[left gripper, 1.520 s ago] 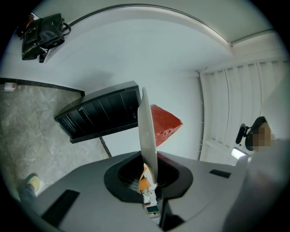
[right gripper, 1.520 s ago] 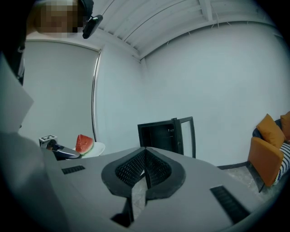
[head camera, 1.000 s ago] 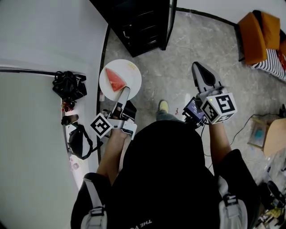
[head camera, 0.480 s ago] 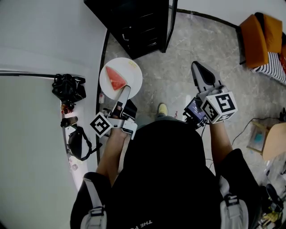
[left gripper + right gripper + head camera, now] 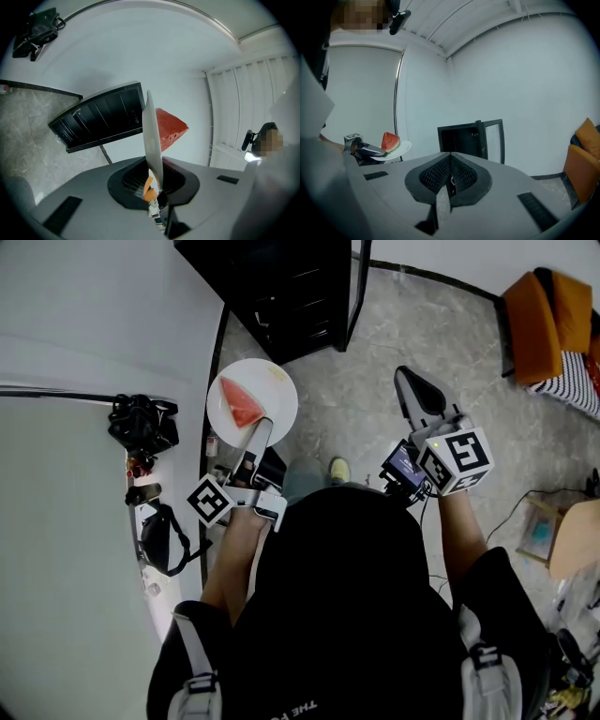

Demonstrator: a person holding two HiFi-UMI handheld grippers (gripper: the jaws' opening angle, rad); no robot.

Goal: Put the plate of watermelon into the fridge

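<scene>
A white plate with a red watermelon wedge hangs above the stone floor, in front of the black fridge. The fridge's glass door stands open. My left gripper is shut on the plate's near rim. In the left gripper view the plate is edge-on between the jaws, with the wedge on its right and the fridge behind. My right gripper is shut and holds nothing, off to the right of the plate. Its own view shows the plate, the wedge and the open fridge.
A white wall runs along the left, with a black bag and small items on a ledge. An orange seat stands at the far right and a cardboard box lower right. The person's foot is on the floor between the grippers.
Both grippers have edged slightly toward the fridge, the left one still carrying the plate. The grip and the jaws look the same.
</scene>
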